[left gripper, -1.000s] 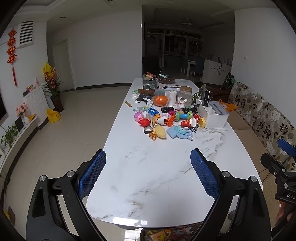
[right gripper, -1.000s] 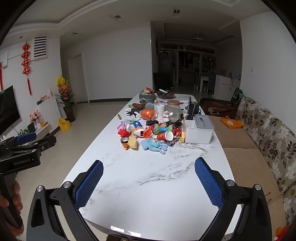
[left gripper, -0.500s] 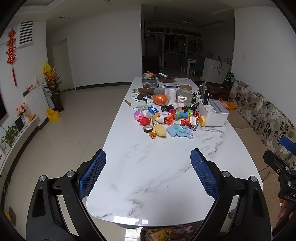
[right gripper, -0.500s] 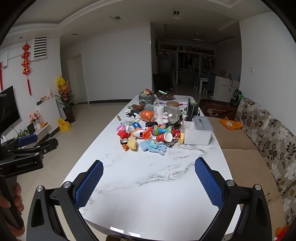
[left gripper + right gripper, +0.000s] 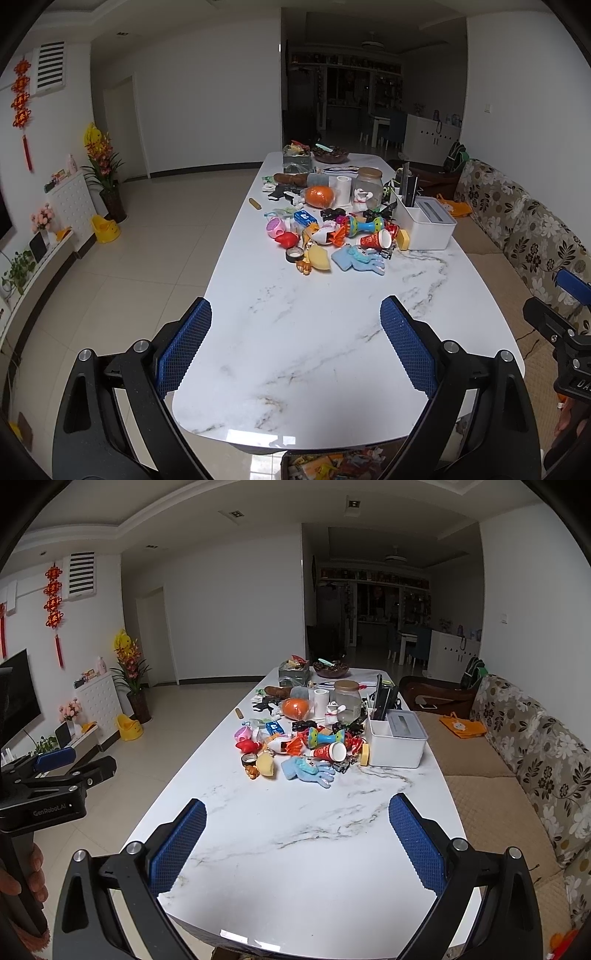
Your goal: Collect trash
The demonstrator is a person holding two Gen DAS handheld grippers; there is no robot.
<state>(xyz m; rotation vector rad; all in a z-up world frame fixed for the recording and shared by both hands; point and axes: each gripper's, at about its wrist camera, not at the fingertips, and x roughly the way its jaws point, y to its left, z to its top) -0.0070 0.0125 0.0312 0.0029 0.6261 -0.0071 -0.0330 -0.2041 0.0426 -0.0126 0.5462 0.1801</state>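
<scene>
A long white marble table (image 5: 314, 350) (image 5: 314, 849) carries a heap of toys and scraps across its middle (image 5: 332, 232) (image 5: 299, 742): a blue plush (image 5: 358, 258), a yellow piece (image 5: 318, 257), a tape roll (image 5: 294, 254), an orange ball (image 5: 319, 195). My left gripper (image 5: 295, 325) is open and empty above the near table end. My right gripper (image 5: 297, 823) is open and empty there too. Each gripper shows at the edge of the other's view.
A white box (image 5: 424, 225) and a glass jar (image 5: 369, 182) stand at the right of the heap. A bin with colourful wrappers (image 5: 332, 461) sits under the near table edge. A floral sofa (image 5: 535, 746) runs along the right. Tiled floor lies to the left.
Both views have drawn back slightly from the table. The grippers stay open and empty.
</scene>
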